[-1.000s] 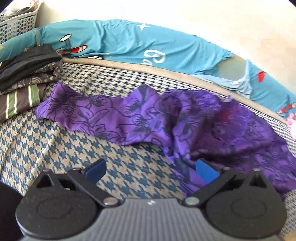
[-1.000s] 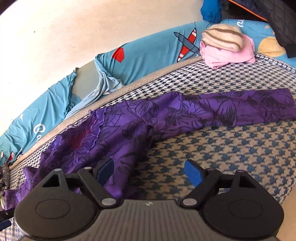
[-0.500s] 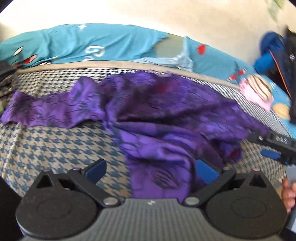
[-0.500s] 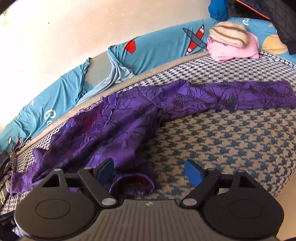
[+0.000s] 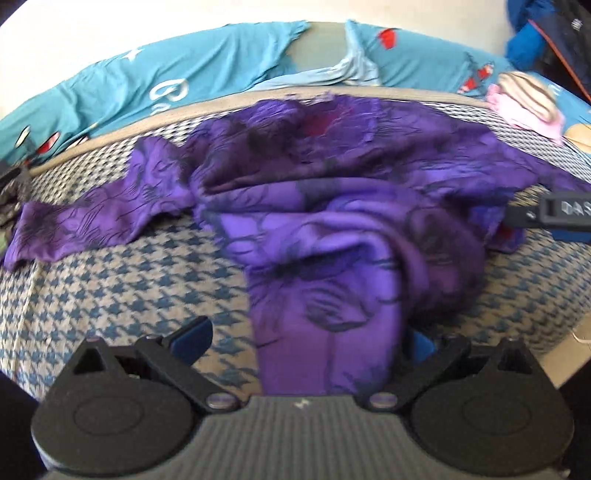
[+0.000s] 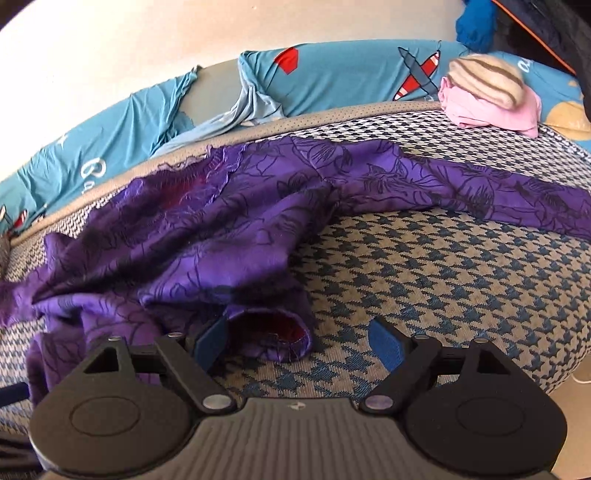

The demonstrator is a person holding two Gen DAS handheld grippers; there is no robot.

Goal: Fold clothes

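Note:
A purple flower-print garment lies crumpled on the houndstooth mattress. One sleeve trails off to the left. My left gripper is open at the near edge, and a fold of the purple cloth lies in the gap close to its right finger. In the right wrist view the garment has its other sleeve stretched out to the right. My right gripper is open, and a hem opening with red lining sits by its left finger. The right gripper also shows at the left view's right edge.
A pink folded piece under a striped beige one rests at the mattress's far right corner. A teal printed sheet runs along the wall behind. Dark clothes hang at the top right. The mattress edge drops off at the right.
My left gripper has swung right from the left sleeve to the garment's body, and cloth now lies between its fingers. The right gripper has moved in on the hem opening.

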